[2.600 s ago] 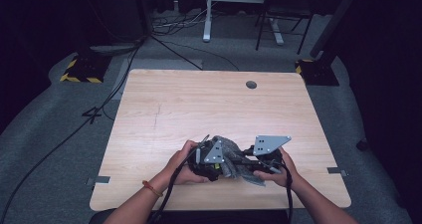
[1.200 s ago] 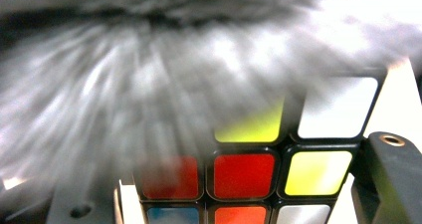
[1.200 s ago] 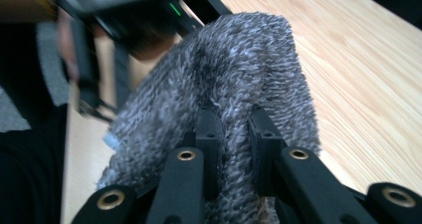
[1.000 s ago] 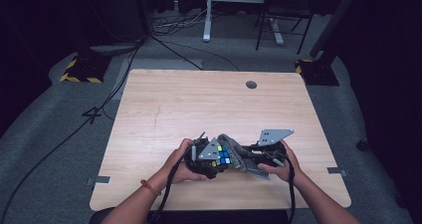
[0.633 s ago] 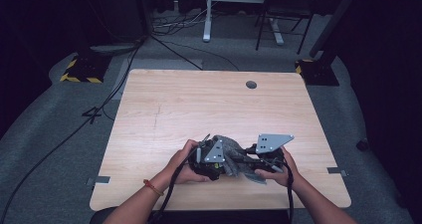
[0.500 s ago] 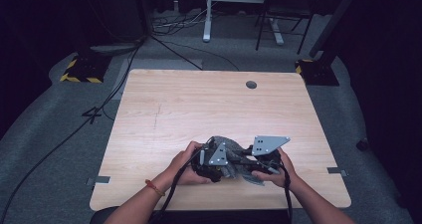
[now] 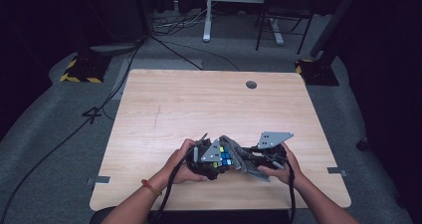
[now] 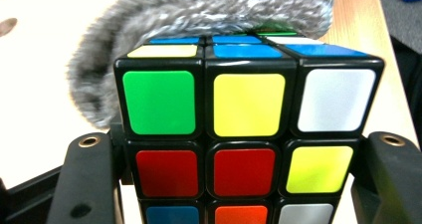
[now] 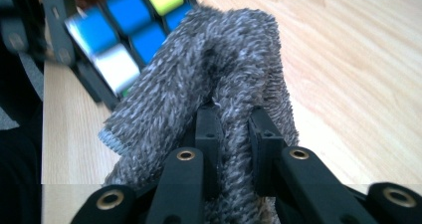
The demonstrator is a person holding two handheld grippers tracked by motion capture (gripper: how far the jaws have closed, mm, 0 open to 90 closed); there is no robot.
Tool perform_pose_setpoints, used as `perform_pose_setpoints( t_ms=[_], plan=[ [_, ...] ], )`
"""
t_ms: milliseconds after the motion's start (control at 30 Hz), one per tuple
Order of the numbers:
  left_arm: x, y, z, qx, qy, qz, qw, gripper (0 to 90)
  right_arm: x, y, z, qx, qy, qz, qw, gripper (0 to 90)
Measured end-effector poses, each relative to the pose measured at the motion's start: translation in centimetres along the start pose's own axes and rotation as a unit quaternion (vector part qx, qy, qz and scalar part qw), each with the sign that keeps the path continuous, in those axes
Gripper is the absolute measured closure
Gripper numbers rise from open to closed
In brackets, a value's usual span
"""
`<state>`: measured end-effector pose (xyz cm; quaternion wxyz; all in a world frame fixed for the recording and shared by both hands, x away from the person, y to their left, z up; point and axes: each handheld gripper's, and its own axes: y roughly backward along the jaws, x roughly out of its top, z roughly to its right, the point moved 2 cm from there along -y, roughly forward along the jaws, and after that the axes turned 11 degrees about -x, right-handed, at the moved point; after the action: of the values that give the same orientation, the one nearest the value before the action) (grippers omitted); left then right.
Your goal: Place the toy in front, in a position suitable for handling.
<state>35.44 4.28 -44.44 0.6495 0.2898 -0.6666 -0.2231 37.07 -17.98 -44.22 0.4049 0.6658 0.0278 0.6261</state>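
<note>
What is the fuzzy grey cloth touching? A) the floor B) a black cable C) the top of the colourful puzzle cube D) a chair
C: in the left gripper view the grey cloth lies over the top of the puzzle cube, which sits between that gripper's jaws.

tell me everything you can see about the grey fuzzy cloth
The grey cloth is a fluffy, long-pile fabric, bunched and folded. The right gripper pinches a fold of it between its black jaws and presses it against the puzzle cube, draping over the cube's blue-tiled side. The left gripper clamps the cube. In the high view the cloth sits between the hands, near the wooden table's front edge.
</note>
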Motion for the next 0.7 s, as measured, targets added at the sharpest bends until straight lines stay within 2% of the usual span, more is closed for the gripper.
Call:
perform_pose_setpoints(
  t_ms=[100, 167, 200, 333, 433, 700],
  plan=[
    [0.0, 0.3, 0.0, -0.004, 0.001, 0.009, 0.9999, 33.4, 0.0, 0.1, -0.1, 0.013, -0.005, 0.004, 0.9999, 78.7],
    [0.0, 0.2, 0.0, -0.007, 0.002, 0.012, 0.9999, 33.3, 0.1, 0.1, -0.2, 0.034, -0.015, 0.015, 0.9992, 78.6],
    [0.0, 0.2, 0.1, -0.009, 0.003, 0.011, 0.9999, 33.3, 0.1, 0.1, -0.3, 0.049, -0.017, 0.022, 0.9984, 78.6],
    [-0.1, -0.1, 0.2, -0.011, -0.002, 0.003, 0.9999, 33.1, 0.4, 0.3, -0.5, 0.068, -0.027, 0.036, 0.9967, 78.7],
    [-0.1, -0.3, 0.2, -0.011, -0.001, -0.002, 0.9999, 32.7, 0.6, 0.5, -0.9, 0.069, -0.022, 0.038, 0.9966, 78.7],
    [-0.2, -0.3, 0.0, -0.003, 0.002, -0.005, 1.0000, 32.4, 0.9, 0.8, -1.2, 0.053, -0.013, 0.042, 0.9976, 78.7]
  ],
)
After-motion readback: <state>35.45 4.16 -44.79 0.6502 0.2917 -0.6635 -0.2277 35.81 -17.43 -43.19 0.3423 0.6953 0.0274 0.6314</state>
